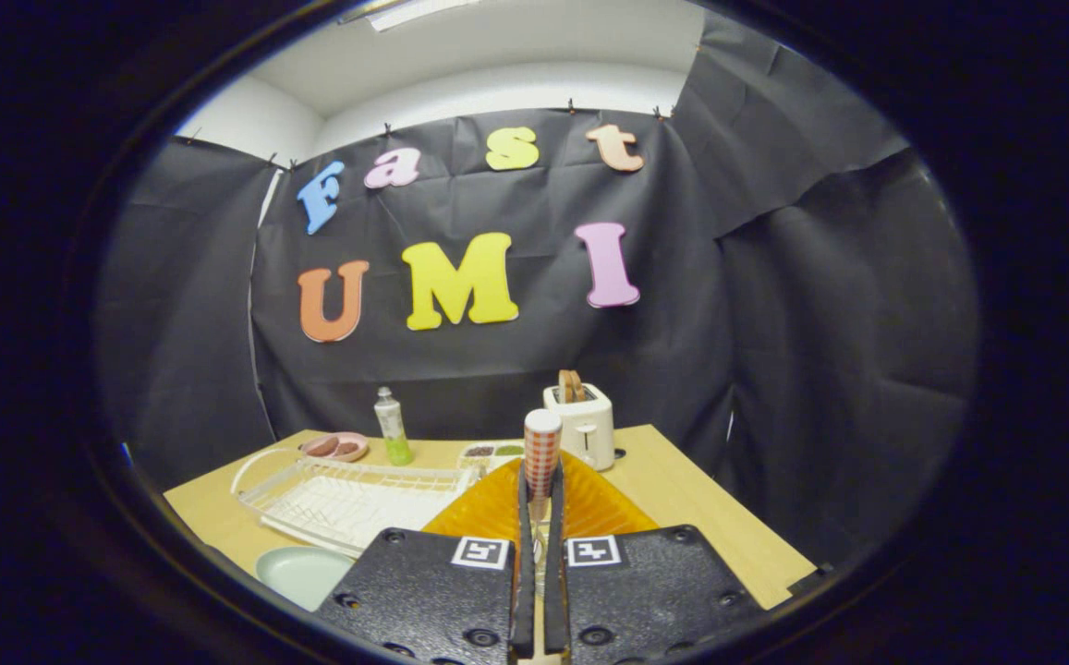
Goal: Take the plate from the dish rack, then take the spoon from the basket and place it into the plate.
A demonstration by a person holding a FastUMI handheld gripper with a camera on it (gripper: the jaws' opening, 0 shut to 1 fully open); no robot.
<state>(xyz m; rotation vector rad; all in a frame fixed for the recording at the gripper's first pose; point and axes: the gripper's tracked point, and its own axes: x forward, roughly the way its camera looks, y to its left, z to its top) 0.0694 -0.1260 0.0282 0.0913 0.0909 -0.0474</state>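
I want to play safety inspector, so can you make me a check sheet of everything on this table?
Surface: wooden table, tidy.
Job's things: pale green plate out on the table beside the white dish rack; checked-handle spoon held upright over the orange basket, its bowl hidden.
Clutter: toaster with a bread slice, bottle, pink dish and divided tray, all beyond the rack.
Grippers: gripper fingers pinch the spoon's handle.
Cables: nothing seen.
Surroundings: black cloth wall.
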